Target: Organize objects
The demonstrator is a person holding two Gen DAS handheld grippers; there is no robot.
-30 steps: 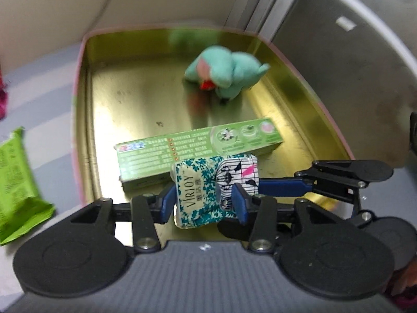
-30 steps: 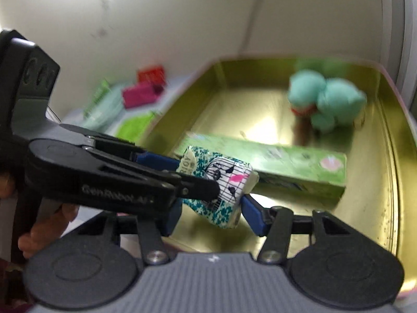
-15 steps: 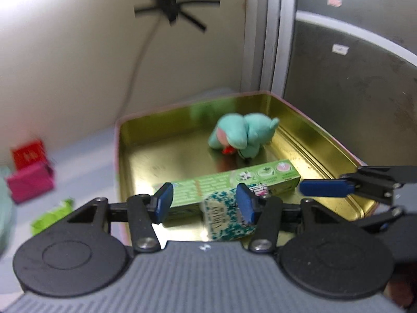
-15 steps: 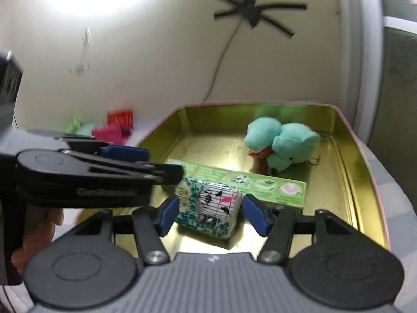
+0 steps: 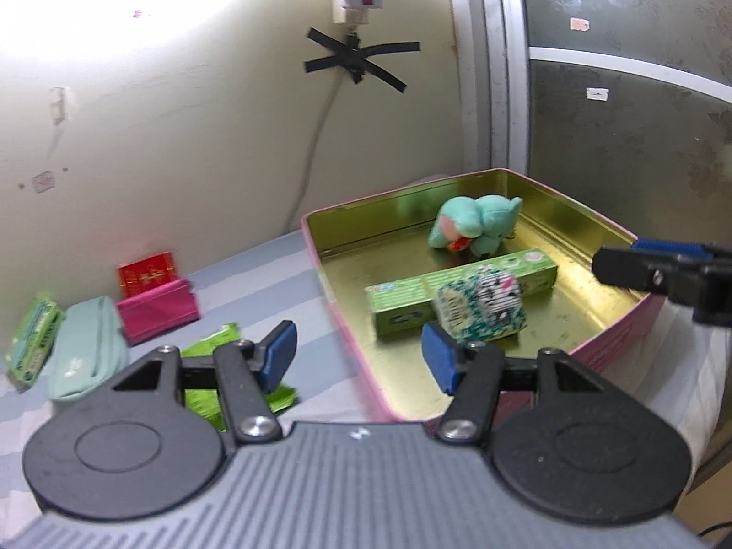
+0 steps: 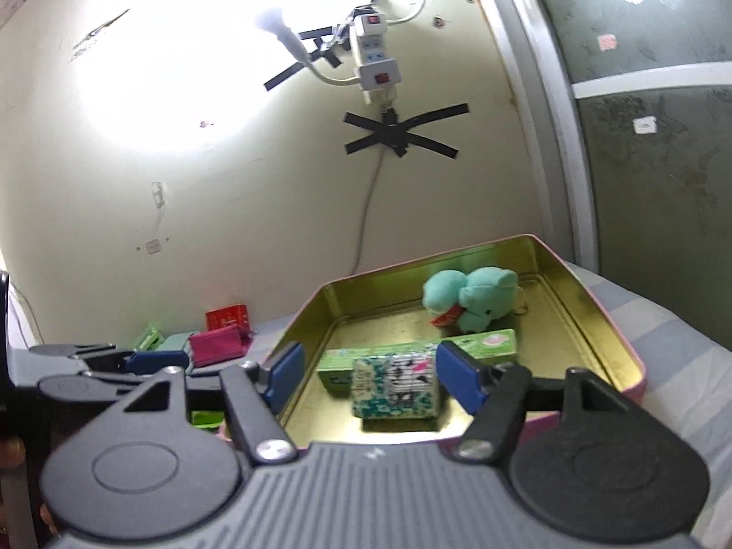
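A pink-rimmed gold tin holds a teal plush elephant, a long green box and a teal patterned tissue pack. My left gripper is open and empty, above the tin's left rim. My right gripper is open and empty, back from the tissue pack, which lies free in the tin's near part. Each gripper shows in the other's view, at the far side.
Left of the tin on the striped cloth lie a magenta pouch, a red box, a pale teal pouch, a green box and a green packet. A wall and a glass door stand behind.
My left gripper let go of the tissue pack, which now lies in the tin. Both grippers opened and pulled back and up from the tin.
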